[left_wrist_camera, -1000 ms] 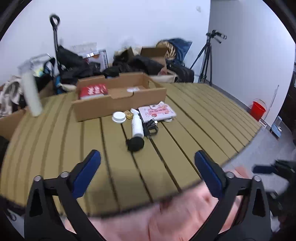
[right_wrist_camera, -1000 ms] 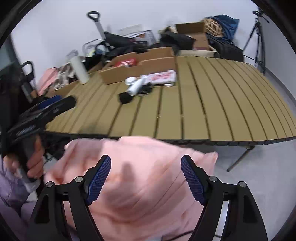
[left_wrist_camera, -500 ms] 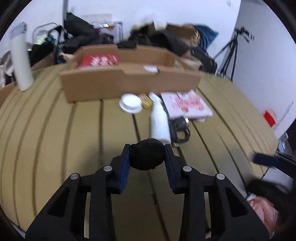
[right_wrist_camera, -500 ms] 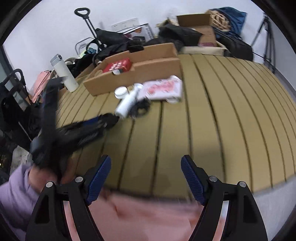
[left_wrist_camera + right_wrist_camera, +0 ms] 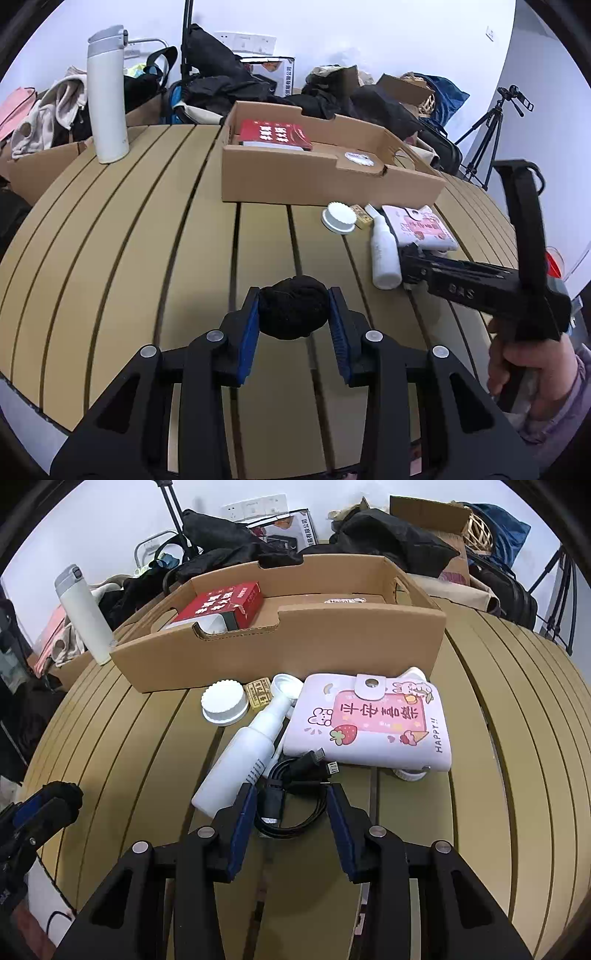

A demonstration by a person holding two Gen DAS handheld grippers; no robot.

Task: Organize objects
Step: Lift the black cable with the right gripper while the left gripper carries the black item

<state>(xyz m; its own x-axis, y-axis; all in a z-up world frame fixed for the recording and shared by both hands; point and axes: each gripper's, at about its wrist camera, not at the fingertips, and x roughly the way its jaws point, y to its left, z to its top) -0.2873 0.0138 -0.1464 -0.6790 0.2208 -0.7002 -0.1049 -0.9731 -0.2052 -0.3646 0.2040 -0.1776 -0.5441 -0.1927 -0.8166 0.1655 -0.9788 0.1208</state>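
Observation:
My left gripper (image 5: pixel 293 314) is shut on a black ball of fabric (image 5: pixel 293 312), low over the slatted table; it also shows at the left edge of the right wrist view (image 5: pixel 61 794). My right gripper (image 5: pixel 290 808) sits around a coiled black cable (image 5: pixel 291 794), jaws close to its sides, contact unclear. A white spray bottle (image 5: pixel 245 758) lies left of the cable, with a pink pouch (image 5: pixel 373 725) behind. A white lid (image 5: pixel 224 703) and a small yellow box (image 5: pixel 259 694) lie before the cardboard tray (image 5: pixel 291 646).
The tray holds a red box (image 5: pixel 221 603) and a white round item (image 5: pixel 360 158). A white thermos (image 5: pixel 107 96) stands at the table's far left. Bags and clothes pile behind the table. A tripod (image 5: pixel 491 129) stands at the right.
My left gripper closed on the black ball and holds it. My right gripper moved forward over the table to the black cable and narrowed around it.

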